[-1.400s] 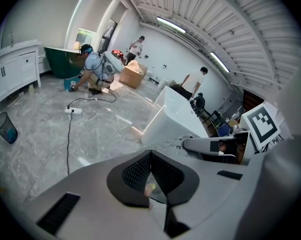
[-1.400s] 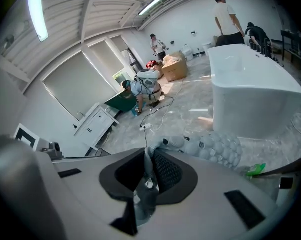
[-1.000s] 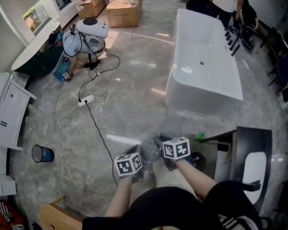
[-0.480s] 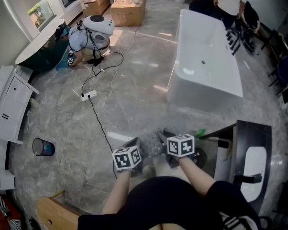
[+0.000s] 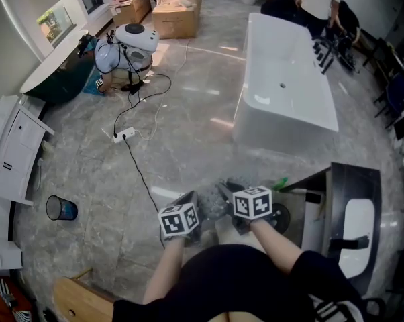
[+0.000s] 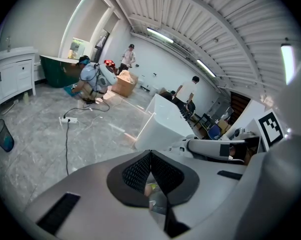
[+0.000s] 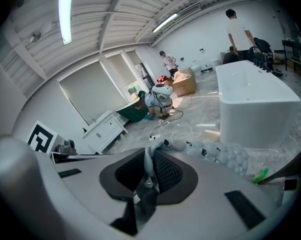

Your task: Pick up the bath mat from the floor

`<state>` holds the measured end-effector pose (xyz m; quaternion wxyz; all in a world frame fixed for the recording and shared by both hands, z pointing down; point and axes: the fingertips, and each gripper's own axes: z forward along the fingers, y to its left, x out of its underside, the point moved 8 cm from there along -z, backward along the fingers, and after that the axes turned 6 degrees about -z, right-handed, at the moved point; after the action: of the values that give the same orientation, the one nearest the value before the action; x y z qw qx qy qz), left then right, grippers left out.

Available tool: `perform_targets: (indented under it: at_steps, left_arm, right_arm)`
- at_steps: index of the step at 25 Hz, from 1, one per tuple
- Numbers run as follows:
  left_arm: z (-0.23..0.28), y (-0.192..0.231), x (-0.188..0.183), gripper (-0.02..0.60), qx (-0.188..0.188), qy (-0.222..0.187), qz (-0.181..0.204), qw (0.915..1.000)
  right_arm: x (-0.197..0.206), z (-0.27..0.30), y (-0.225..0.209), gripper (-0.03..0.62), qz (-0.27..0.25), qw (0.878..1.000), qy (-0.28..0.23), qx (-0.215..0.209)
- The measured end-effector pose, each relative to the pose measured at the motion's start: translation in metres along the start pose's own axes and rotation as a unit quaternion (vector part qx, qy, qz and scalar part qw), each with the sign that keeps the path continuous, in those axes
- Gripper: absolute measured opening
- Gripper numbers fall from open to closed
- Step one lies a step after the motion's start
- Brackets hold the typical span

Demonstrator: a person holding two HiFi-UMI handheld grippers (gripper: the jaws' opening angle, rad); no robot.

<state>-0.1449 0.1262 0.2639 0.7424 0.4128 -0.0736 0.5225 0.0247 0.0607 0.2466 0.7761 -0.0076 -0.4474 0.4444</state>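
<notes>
A grey marbled tile floor [image 5: 188,113] fills most of the head view. A white rectangular freestanding bathtub [image 5: 289,79] is set on it at the upper right, and a black washstand [image 5: 353,193] with a white oval basin is seen at the lower right. A white cabinet [image 5: 11,156] is placed along the left wall. Brown cardboard boxes [image 5: 175,9] are stacked at the far end, and a crouching person [image 5: 125,49] is seen near them. A black cable [image 5: 138,173] is run across the floor from a white power strip [image 5: 123,137] towards the grippers. A small dark round bin [image 5: 60,208] stands on the floor near the cabinet.

The grey bobbled bath mat [image 7: 225,156] is held up off the floor between the two grippers, close in front of the person's body. In the right gripper view, its edge is pinched in the narrow gap of the right gripper [image 7: 151,154], and the rest is draped away to the right. The left gripper [image 6: 150,154] is closed with its jaw tips together, and a strip of grey material is caught just behind them. A small green object [image 7: 259,175] lies beside the washstand.
</notes>
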Motion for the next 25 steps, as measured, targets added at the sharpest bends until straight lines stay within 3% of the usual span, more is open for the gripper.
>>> perform_targets:
  at_steps: [25]
  left_arm:
    - [0.0036, 0.0013, 0.0079, 0.000, -0.004, 0.008, -0.012, 0.9999]
  right_arm:
    - [0.0019, -0.0082, -0.0003, 0.051, -0.028, 0.999, 0.016, -0.011]
